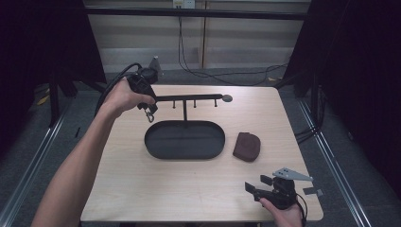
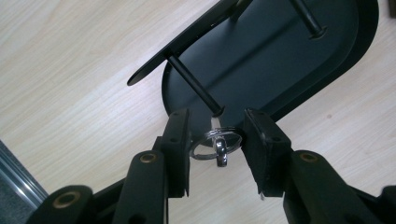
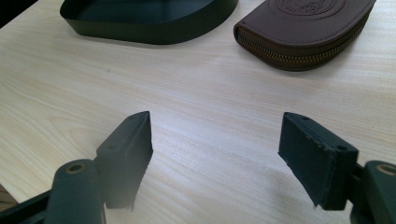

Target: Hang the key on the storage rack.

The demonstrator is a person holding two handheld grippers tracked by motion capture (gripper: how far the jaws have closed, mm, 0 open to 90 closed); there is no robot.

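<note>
A silver key ring (image 2: 205,148) with a small clasp sits between the jaws of my left gripper (image 2: 217,122), which is shut on it. The ring hangs right at the tip of the leftmost peg (image 2: 196,88) of a black hanger stand (image 1: 189,98). In the high view, the left gripper (image 1: 149,112) is raised at the stand's left end, with the ring (image 1: 150,117) dangling below it. My right gripper (image 1: 254,187) rests open near the table's front right edge, and nothing is between its jaws (image 3: 219,126).
The stand rises from a black oval tray (image 1: 156,146) at the table's middle. A brown zipped leather pouch (image 1: 247,146) lies to the right of the tray, ahead of the right gripper (image 3: 303,23). Cables trail on the floor behind the table.
</note>
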